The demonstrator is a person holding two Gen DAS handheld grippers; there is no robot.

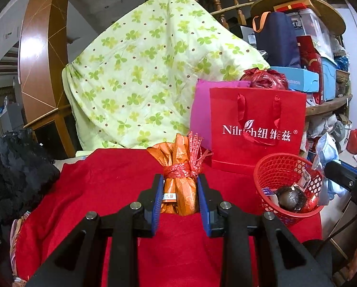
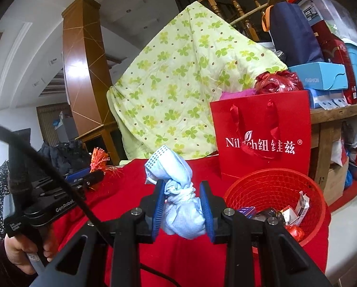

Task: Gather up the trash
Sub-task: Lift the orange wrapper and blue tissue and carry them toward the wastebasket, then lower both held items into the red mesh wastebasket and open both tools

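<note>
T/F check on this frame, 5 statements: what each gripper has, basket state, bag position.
1. The left gripper is shut on an orange bundle. True.
2. The right gripper is open, holding nothing. False: it is shut on a knotted light blue bundle.
3. The red basket holds no trash. False: a dark ball, small packets and a red wrapper lie in it.
4. The red paper bag stands upright behind the basket. True.
5. The cloth under the basket is green. False: it is red; the green-patterned quilt hangs behind.
</note>
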